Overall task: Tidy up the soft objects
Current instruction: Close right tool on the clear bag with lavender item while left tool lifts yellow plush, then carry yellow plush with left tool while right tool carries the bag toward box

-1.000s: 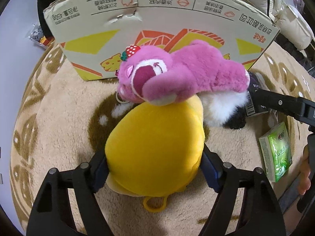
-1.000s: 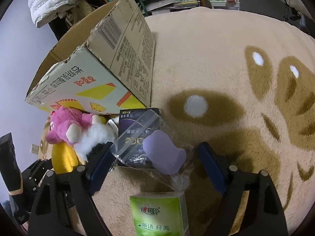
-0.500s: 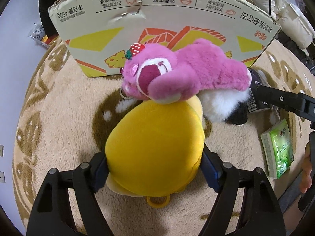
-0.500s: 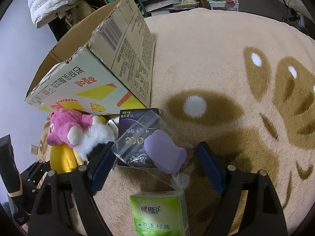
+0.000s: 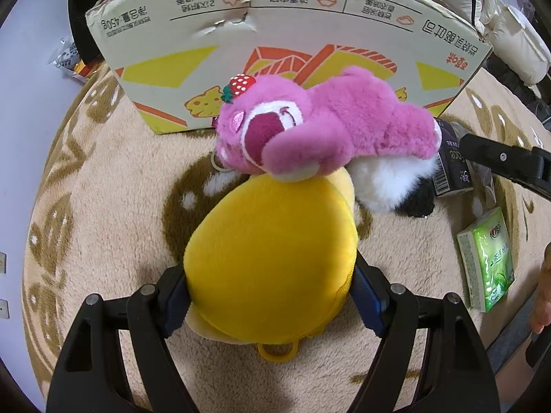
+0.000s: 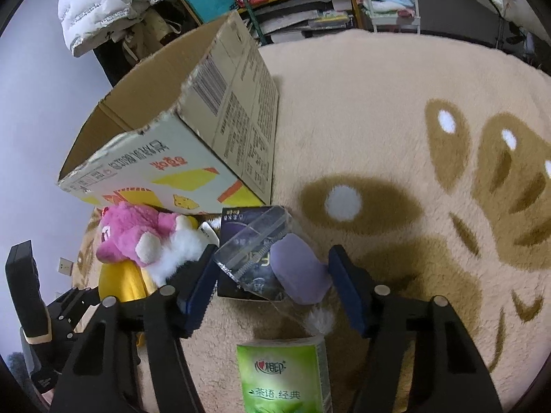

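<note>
My left gripper [image 5: 272,296] is shut on a yellow plush [image 5: 272,258], its blue pads pressing both sides. A pink bear plush [image 5: 320,134] with a strawberry lies across the yellow plush's far end, over a white and black plush [image 5: 392,186]. The open cardboard box [image 5: 275,41] stands just behind them. In the right wrist view my right gripper [image 6: 272,285] is open around a clear bag holding a purple soft pad [image 6: 299,272] on a dark packet [image 6: 241,223]. The pink bear [image 6: 131,234] and yellow plush [image 6: 120,282] lie at the left there.
A green tissue pack [image 5: 487,261] lies on the beige patterned rug [image 6: 396,120] to the right, also near my right gripper [image 6: 284,375]. The box's open top [image 6: 144,103] faces up. Shelves and a white jacket [image 6: 103,0] stand behind.
The left gripper with the yellow plush has drawn slightly back and right from the box. The right gripper has closed in a little around the clear bag.
</note>
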### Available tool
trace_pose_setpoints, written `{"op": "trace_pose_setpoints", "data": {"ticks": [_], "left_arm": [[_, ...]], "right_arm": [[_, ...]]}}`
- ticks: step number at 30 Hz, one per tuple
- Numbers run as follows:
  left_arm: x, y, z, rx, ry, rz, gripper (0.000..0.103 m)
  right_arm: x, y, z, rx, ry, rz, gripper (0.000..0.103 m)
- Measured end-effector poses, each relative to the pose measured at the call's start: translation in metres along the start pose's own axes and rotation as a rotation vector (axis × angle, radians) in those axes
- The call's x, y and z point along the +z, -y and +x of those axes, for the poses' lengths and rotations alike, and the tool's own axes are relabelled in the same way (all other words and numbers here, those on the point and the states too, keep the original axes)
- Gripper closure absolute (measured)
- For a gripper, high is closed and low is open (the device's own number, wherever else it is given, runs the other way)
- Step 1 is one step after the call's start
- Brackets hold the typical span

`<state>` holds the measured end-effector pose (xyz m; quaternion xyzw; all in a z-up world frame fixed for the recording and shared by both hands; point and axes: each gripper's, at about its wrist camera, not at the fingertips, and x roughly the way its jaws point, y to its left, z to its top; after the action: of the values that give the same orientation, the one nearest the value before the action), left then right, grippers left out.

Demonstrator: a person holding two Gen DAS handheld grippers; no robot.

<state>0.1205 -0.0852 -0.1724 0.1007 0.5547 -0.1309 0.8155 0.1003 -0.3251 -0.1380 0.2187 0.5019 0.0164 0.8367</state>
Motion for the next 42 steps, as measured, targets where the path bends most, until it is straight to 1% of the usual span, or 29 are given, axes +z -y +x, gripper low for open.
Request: {"op": "trace_pose_setpoints", "data": {"ticks": [1,2,3,7,8,10,11,17,25,28,29,30,32,34,37,42], "left_arm": [[0.001,-0.001,0.0,0.001,-0.001,-0.002,0.024],[0.0,-0.002,-0.002,0.001,-0.001,-0.006,0.025],[0.0,-0.002,-0.004,-0.005,0.004,-0.01,0.025],[-0.002,-0.004,-0.015,-0.007,0.039,-0.009,0.028],[-0.002,-0.004,-0.018,-0.003,0.045,-0.008,0.028],[-0.003,-0.004,-0.022,0.005,0.055,-0.005,0.028],[-0.004,-0.004,-0.025,0.012,0.063,-0.004,0.028],[-0.007,-0.003,-0.045,0.028,0.106,-0.008,0.028],[-0.015,-0.004,-0.068,0.076,0.166,-0.02,0.028],[-0.016,0.001,-0.077,0.086,0.195,-0.022,0.028],[-0.017,0.002,-0.081,0.089,0.207,-0.023,0.027],[-0.017,0.002,-0.083,0.092,0.213,-0.022,0.027],[-0.019,0.003,-0.089,0.098,0.229,-0.02,0.027],[-0.021,0.002,-0.093,0.104,0.248,-0.02,0.027],[-0.023,0.003,-0.104,0.109,0.291,-0.026,0.027],[-0.022,-0.001,-0.118,0.12,0.371,-0.039,0.027]], "right_arm": [[0.001,-0.002,-0.004,0.001,0.017,-0.009,0.048],[0.002,-0.004,-0.007,0.006,0.03,-0.017,0.06],[0.002,-0.007,-0.011,0.014,0.042,-0.024,0.063],[0.003,-0.013,-0.017,-0.01,0.071,-0.046,0.072],[0.003,-0.014,-0.02,-0.019,0.077,-0.053,0.076],[0.002,-0.016,-0.025,-0.023,0.093,-0.062,0.094],[0.003,-0.019,-0.027,-0.038,0.104,-0.072,0.094],[0.006,-0.011,-0.033,-0.043,0.131,-0.06,0.097],[0.004,-0.01,-0.051,0.001,0.182,-0.05,0.1],[0.004,-0.012,-0.054,-0.009,0.192,-0.063,0.1],[0.004,-0.014,-0.055,-0.037,0.196,-0.079,0.1],[0.004,-0.015,-0.056,-0.04,0.199,-0.085,0.1],[0.004,-0.018,-0.06,-0.009,0.208,-0.089,0.1],[0.003,-0.023,-0.064,-0.001,0.222,-0.103,0.1],[0.002,-0.028,-0.072,0.031,0.244,-0.118,0.1],[0.0,-0.043,-0.095,0.076,0.331,-0.169,0.1]]}}
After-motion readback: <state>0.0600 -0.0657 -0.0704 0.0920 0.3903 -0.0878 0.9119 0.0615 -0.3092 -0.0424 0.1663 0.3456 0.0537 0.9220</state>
